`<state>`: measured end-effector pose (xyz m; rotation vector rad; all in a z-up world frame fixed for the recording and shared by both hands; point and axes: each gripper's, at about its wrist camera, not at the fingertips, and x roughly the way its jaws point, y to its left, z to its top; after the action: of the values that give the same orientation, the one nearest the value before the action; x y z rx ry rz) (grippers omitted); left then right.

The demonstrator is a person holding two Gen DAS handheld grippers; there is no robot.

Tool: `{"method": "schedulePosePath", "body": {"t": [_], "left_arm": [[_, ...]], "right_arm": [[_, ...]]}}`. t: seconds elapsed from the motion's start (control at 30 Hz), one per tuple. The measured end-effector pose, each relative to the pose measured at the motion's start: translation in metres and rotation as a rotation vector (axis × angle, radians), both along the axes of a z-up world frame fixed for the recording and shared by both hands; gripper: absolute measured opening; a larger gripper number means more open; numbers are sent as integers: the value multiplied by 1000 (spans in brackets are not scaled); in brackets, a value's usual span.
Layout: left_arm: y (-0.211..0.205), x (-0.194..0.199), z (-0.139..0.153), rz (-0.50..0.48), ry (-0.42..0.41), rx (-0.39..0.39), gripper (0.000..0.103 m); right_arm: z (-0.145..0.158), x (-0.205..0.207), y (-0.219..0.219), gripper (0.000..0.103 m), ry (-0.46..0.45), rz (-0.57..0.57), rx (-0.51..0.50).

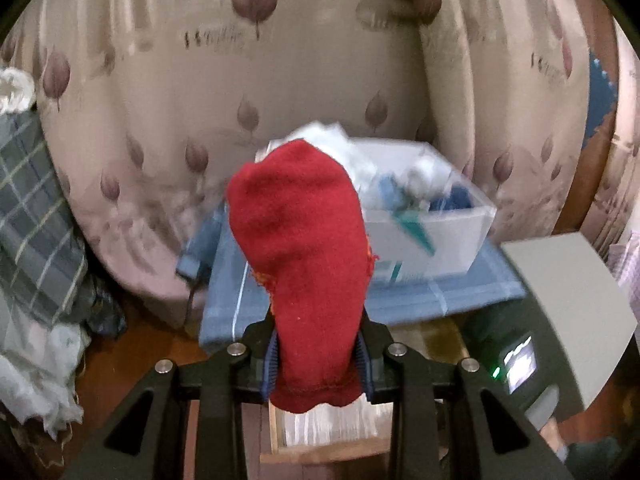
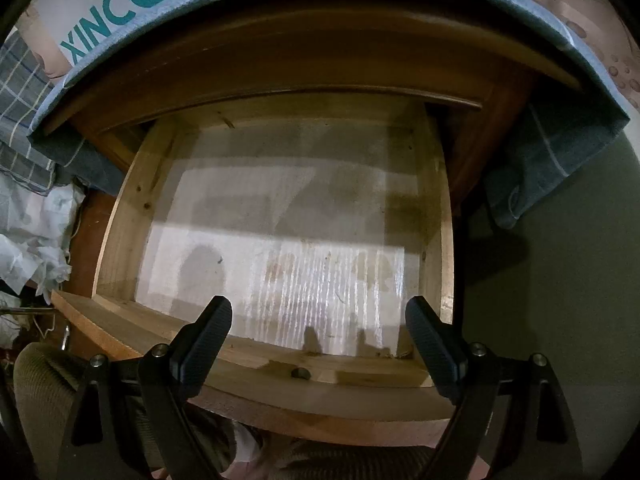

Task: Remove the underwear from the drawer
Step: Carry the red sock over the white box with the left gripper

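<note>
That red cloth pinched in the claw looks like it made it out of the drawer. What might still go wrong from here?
1. The left gripper pinches the red garment only near its bottom hem; most of it stands loose above the jaws, so it may flop or slip free.
2. The white box on the blue cloth is already heaped with clothes; anything dropped there might slide off.
3. The right gripper hangs open over the pulled-out drawer and may knock its front edge.
</note>
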<state>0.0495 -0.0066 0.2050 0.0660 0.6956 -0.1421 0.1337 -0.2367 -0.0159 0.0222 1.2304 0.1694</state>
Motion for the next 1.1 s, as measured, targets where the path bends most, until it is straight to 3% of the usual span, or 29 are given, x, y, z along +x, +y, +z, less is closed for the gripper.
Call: {"method": "schedulePosePath", "body": {"t": [0.23, 0.47, 0.67, 0.9, 1.1], "left_arm": [[-19, 37, 47, -54, -64, 22, 31], [-42, 91, 59, -83, -61, 34, 31], [-69, 136, 44, -100, -28, 53, 31], [-93, 190, 2, -97, 64, 57, 31], [-105, 211, -28, -75, 95, 103, 31]], "right_arm": [[1, -1, 0, 86, -8, -14, -6], [0, 1, -1, 86, 1, -12, 8], [1, 0, -2, 86, -4, -13, 15], [3, -1, -6, 86, -13, -19, 40], [4, -2, -13, 86, -16, -39, 92]]}}
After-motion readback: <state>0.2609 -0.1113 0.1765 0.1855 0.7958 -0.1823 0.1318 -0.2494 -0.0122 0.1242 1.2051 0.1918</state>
